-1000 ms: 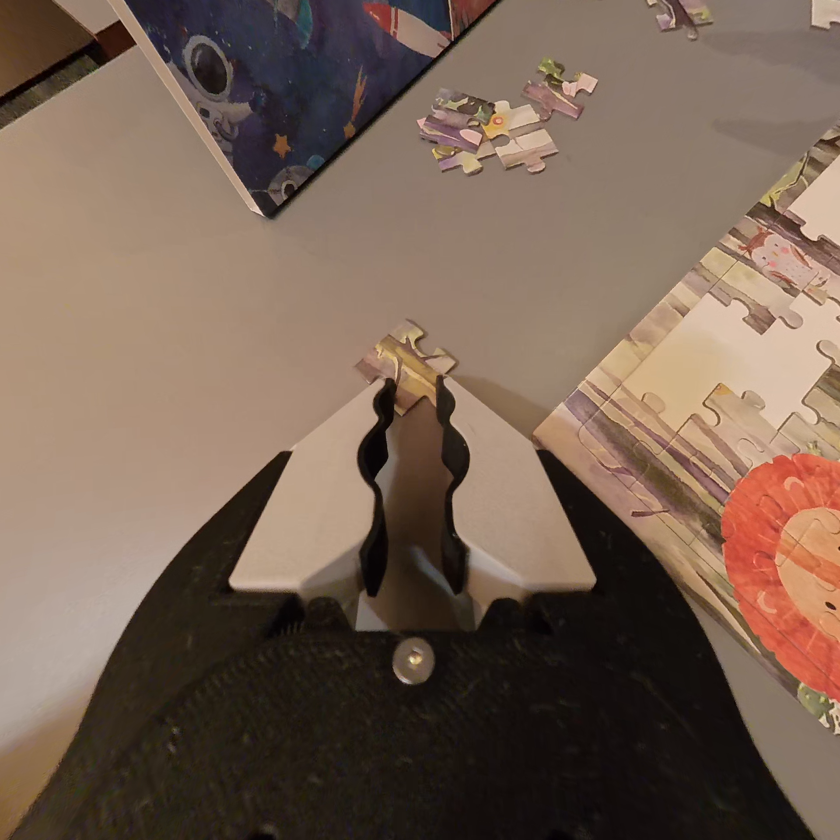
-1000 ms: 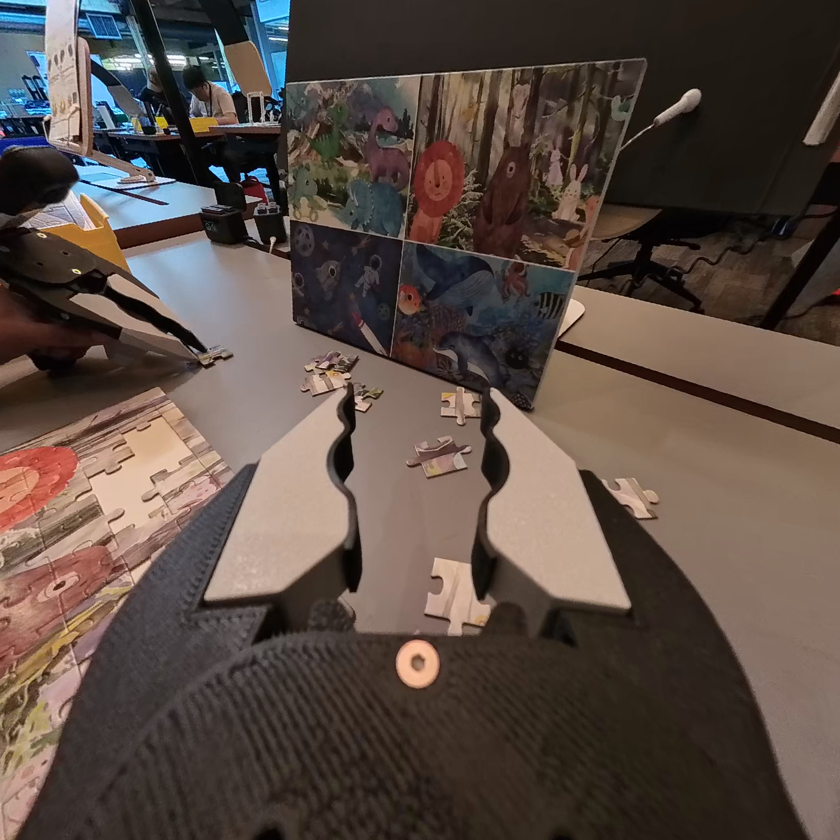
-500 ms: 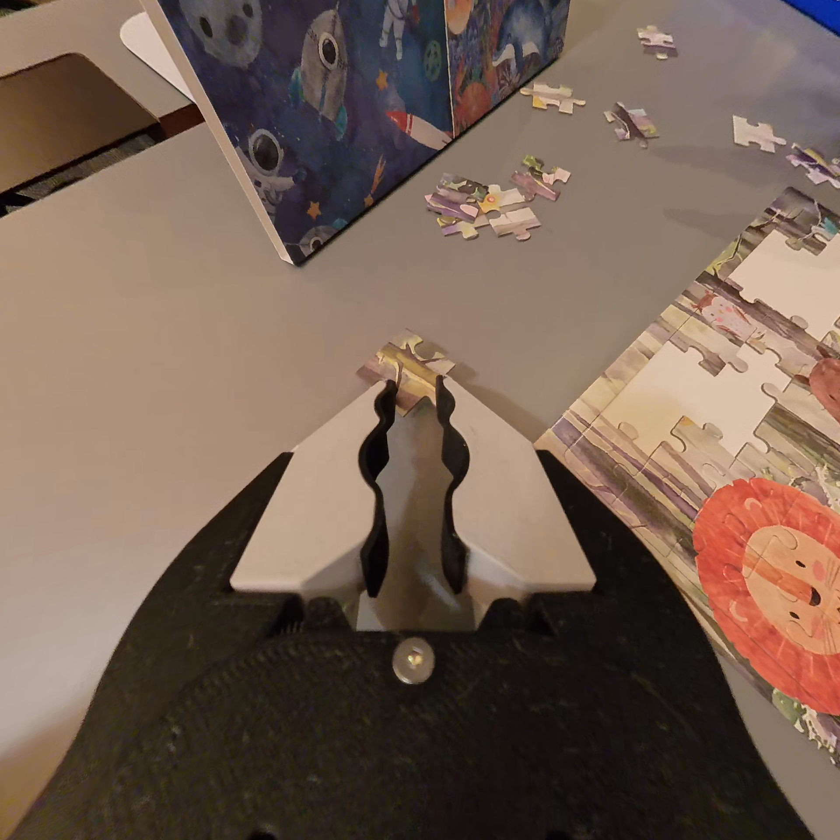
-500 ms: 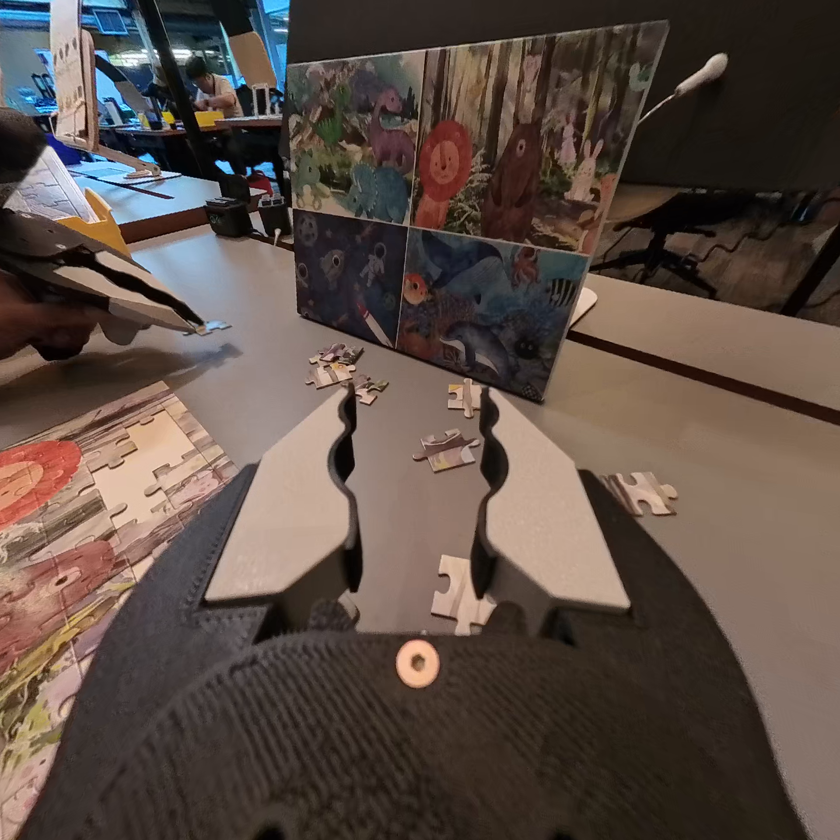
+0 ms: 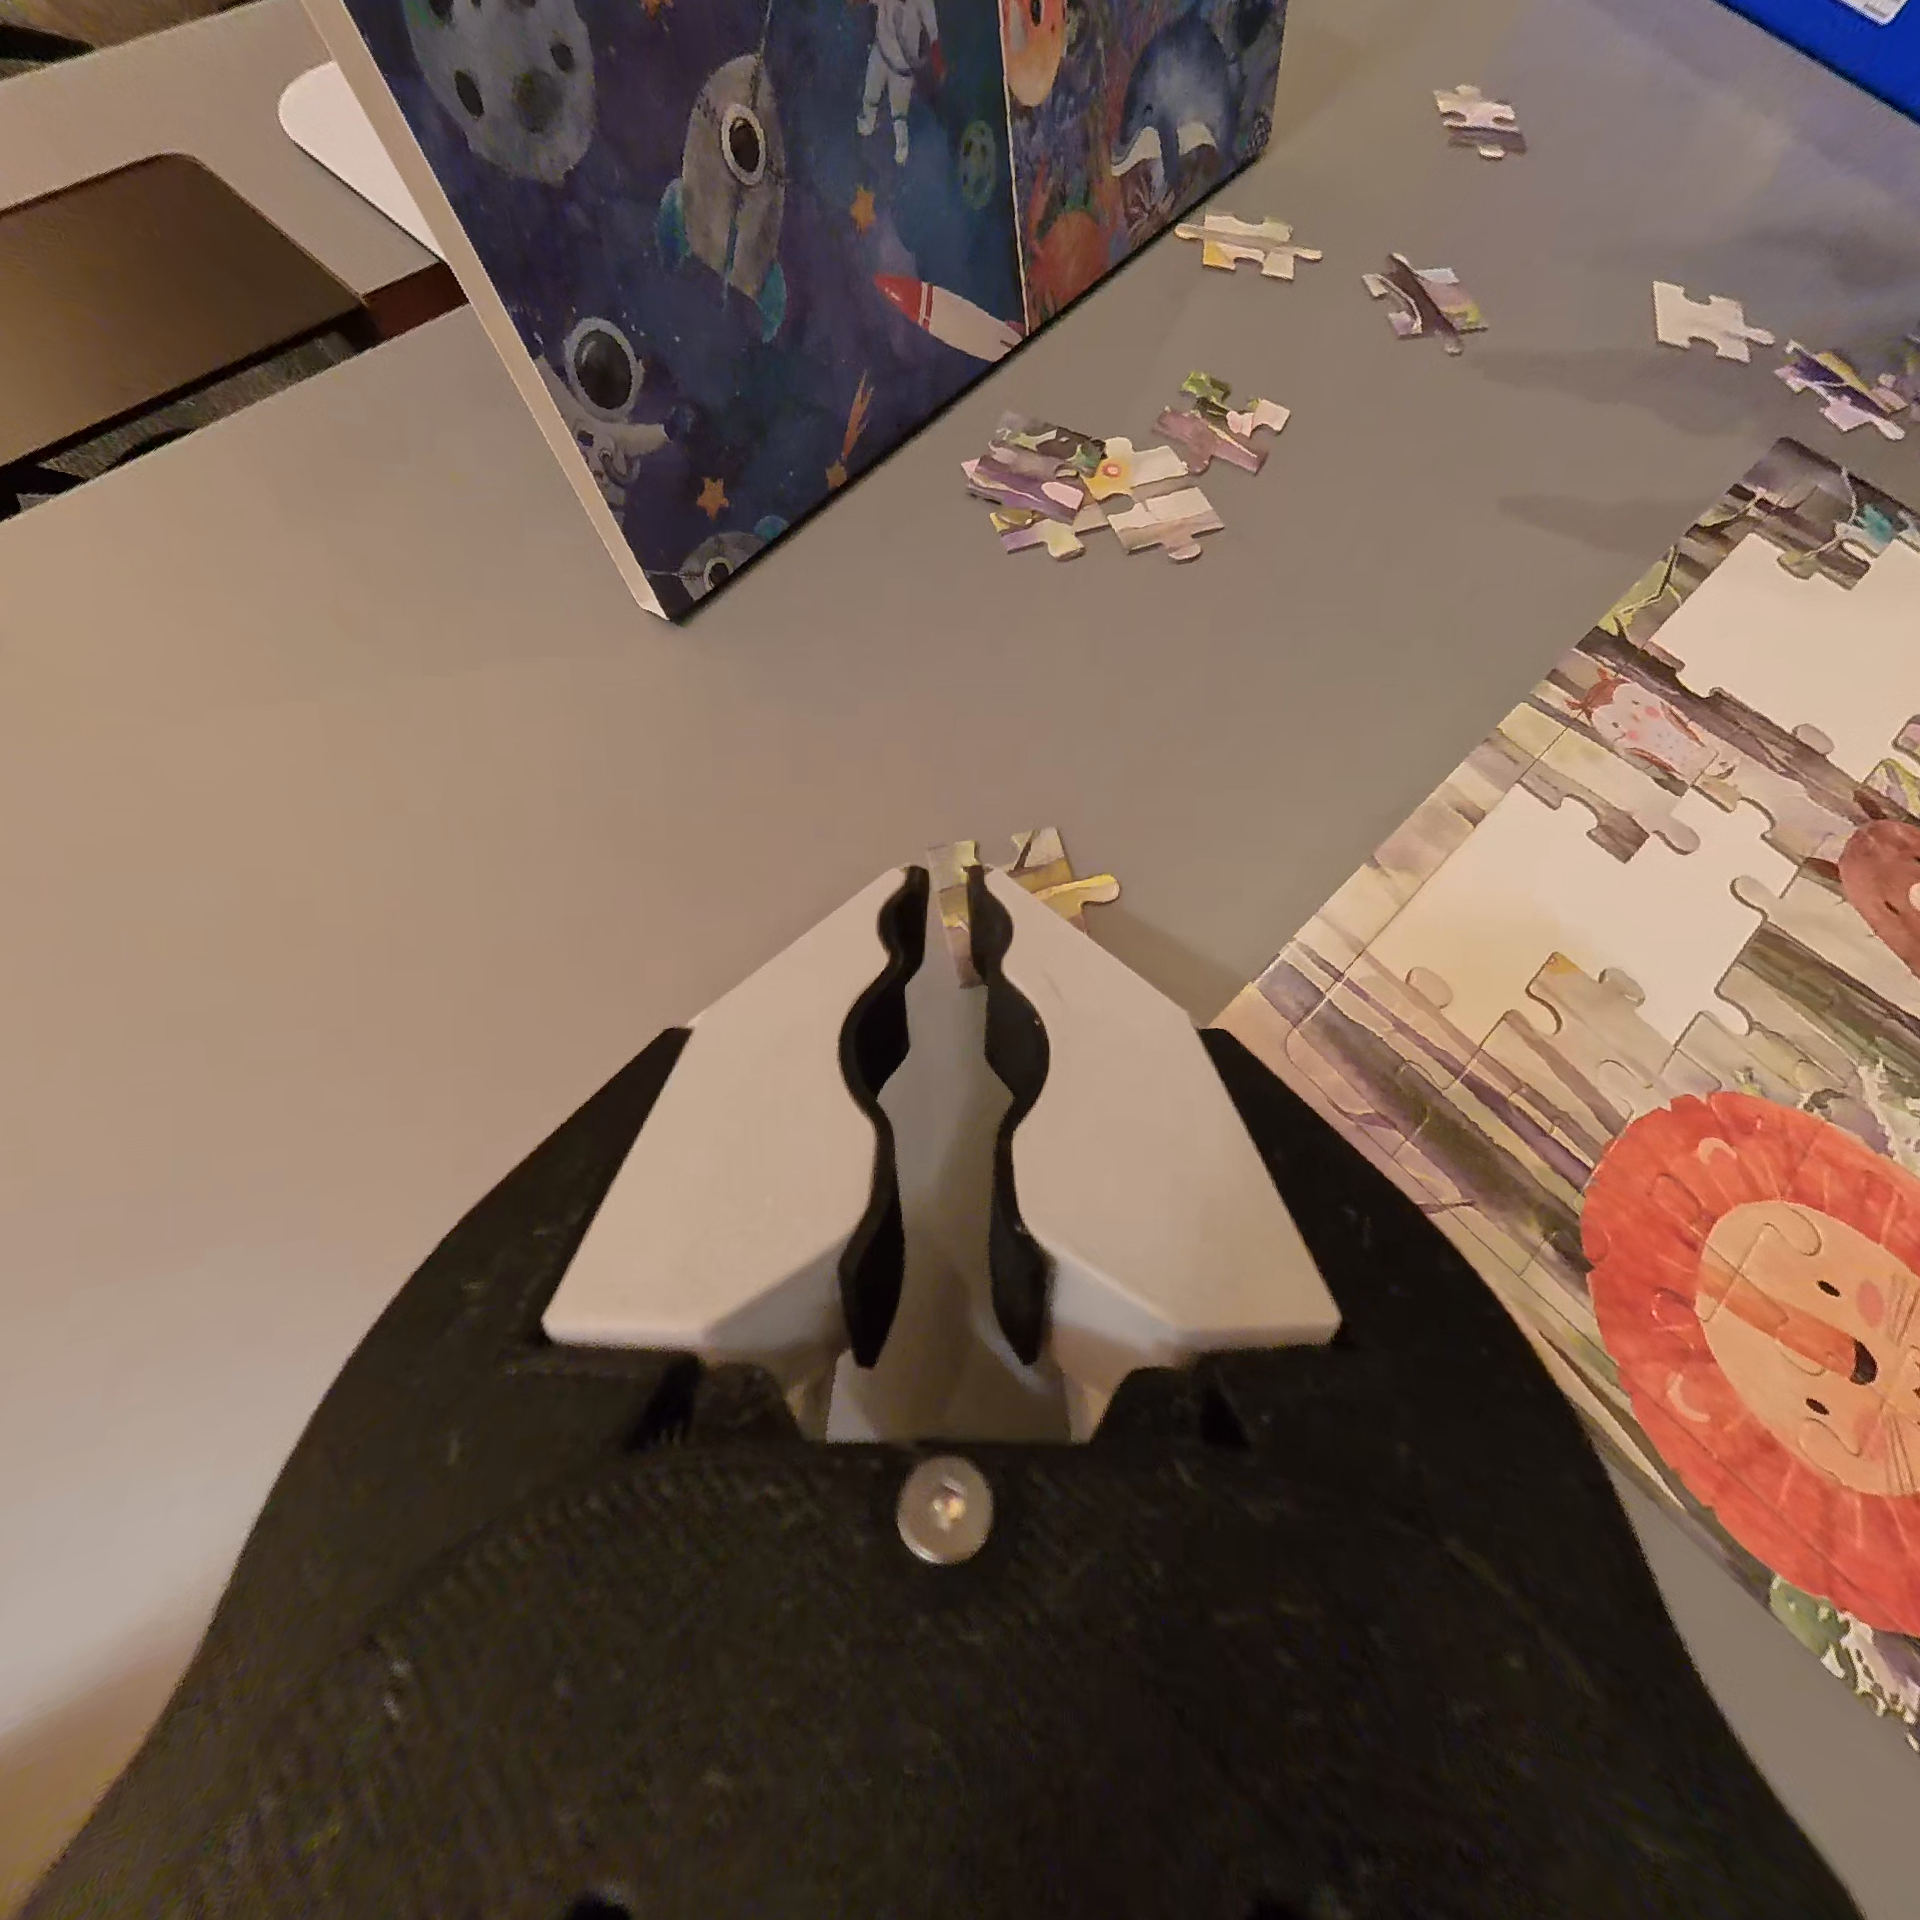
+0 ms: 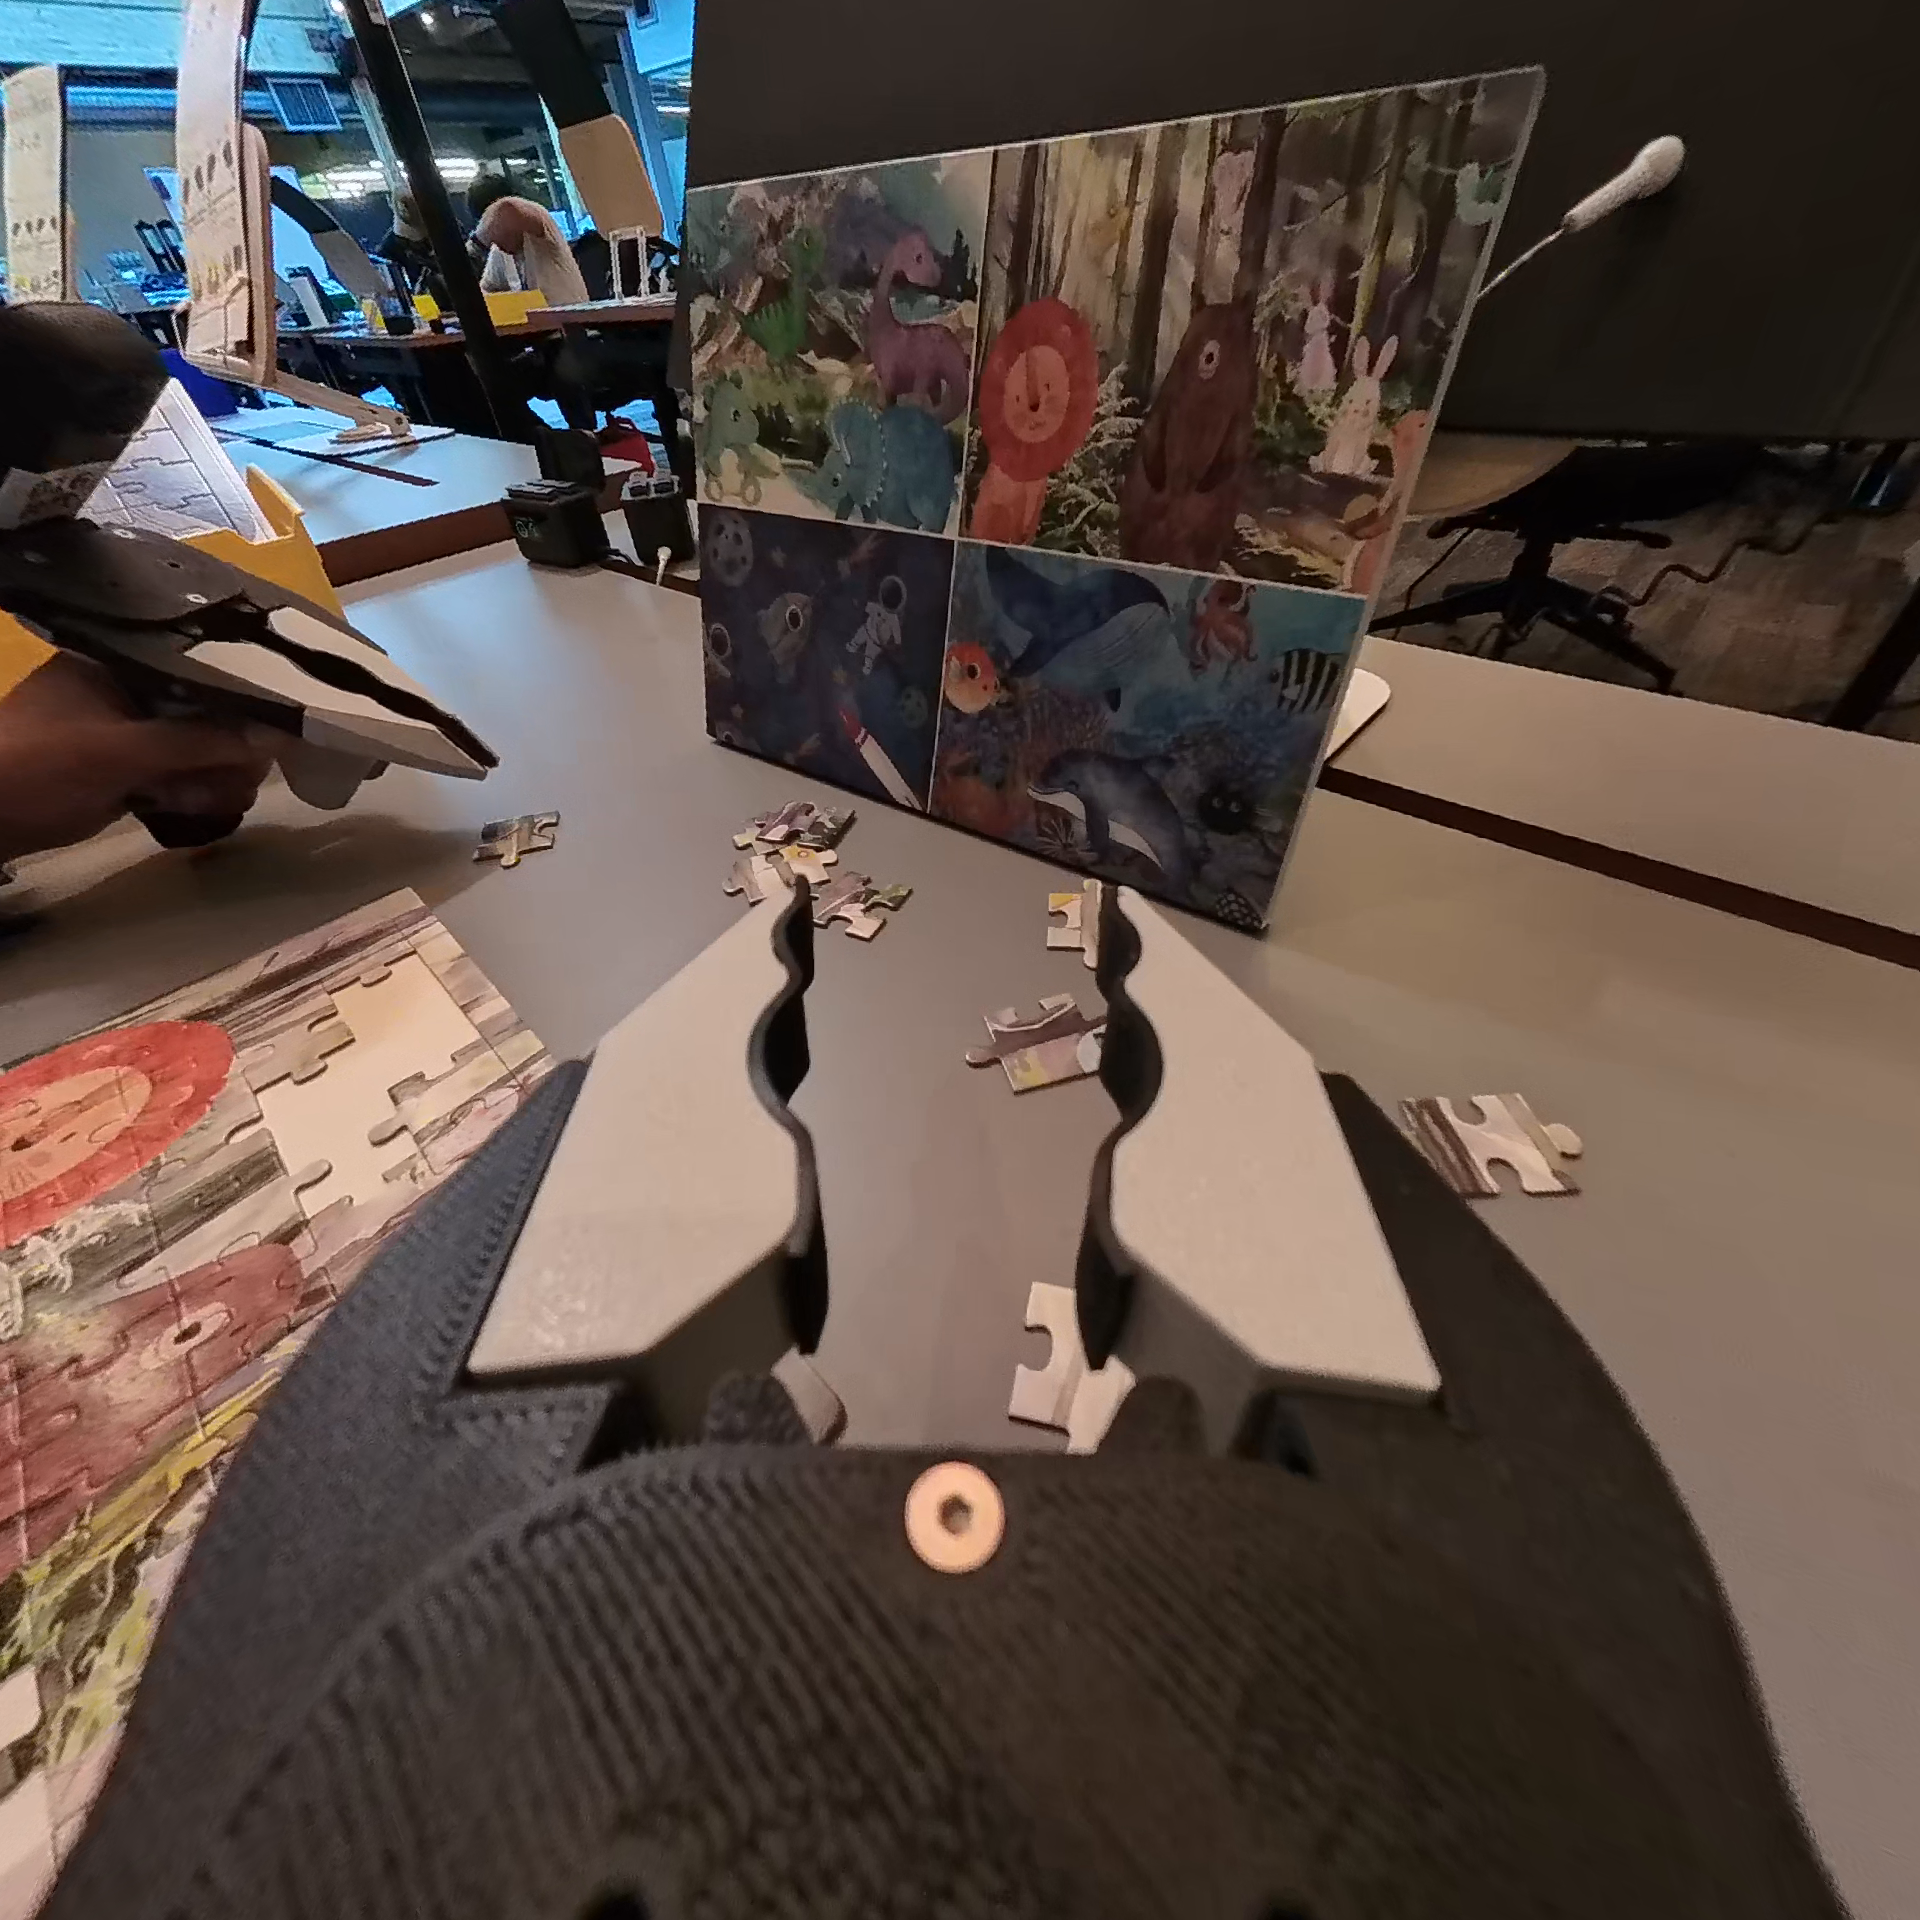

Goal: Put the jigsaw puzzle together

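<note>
The partly built lion puzzle (image 5: 1558, 1039) lies flat on the grey table, and also shows in the right wrist view (image 6: 208, 1143). My left gripper (image 5: 949, 883) hovers left of it, its jaws closed to a narrow slit. A loose puzzle piece (image 5: 1060, 894) lies on the table under and just right of its tips. In the right wrist view the left gripper (image 6: 473, 758) is raised with nothing at its tips and the piece (image 6: 516, 836) lies flat below it. My right gripper (image 6: 956, 904) is open and empty, above a face-down white piece (image 6: 1060, 1361).
The picture board (image 6: 1039, 520) stands upright at the back, also in the left wrist view (image 5: 831, 260). Loose pieces lie in front of it: a cluster (image 5: 1101, 478), a single piece (image 6: 1039, 1039) and another (image 6: 1491, 1143) to the right. People sit at far tables. The left gripper is farther from the face-down white piece (image 6: 1060, 1361), some 35 cm, than the right, some 11 cm. Seen from the left wrist view (image 5: 1706, 330) as well. The partly built lion puzzle (image 5: 1558, 1039) lies around 12 cm away from my left fingertips. My right wrist view (image 6: 302, 1025) looks at it from another angle.
My left gripper has risen off the table and its jaws have narrowed. The piece it carried at its tips half a second ago now lies on the table. The right gripper has barely moved.
</note>
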`<state>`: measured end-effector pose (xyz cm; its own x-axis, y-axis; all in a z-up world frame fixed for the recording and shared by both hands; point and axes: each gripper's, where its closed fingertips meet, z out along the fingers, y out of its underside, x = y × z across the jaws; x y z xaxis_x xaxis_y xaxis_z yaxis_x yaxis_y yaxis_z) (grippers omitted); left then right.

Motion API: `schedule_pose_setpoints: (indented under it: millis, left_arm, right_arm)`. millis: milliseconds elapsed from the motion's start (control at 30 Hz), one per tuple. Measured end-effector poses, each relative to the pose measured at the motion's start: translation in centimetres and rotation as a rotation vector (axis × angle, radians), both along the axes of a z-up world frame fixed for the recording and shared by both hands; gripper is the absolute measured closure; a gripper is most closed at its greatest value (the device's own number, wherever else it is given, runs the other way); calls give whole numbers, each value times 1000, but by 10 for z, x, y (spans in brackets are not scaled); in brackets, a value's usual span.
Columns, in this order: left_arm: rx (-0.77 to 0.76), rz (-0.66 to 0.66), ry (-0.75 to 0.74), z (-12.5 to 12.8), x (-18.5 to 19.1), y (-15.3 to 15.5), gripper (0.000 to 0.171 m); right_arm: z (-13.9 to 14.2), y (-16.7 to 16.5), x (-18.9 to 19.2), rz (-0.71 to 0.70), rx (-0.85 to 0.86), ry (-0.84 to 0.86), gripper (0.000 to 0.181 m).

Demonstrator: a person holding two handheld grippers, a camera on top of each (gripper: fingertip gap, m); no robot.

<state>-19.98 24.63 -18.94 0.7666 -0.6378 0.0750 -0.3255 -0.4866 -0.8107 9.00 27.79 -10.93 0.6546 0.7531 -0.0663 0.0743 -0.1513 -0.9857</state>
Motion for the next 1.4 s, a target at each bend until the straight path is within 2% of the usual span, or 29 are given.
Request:
schedule_pose_setpoints:
  millis: [467,1400]
  left_arm:
    - [17,4,14,1,-1,1,155]
    - [24,15,32,-1,-2,4,150]
  right_arm:
    - [-6,0,-3,13,-20,-22,126]
    - [-7,-3,-7,18,2,-64,126]
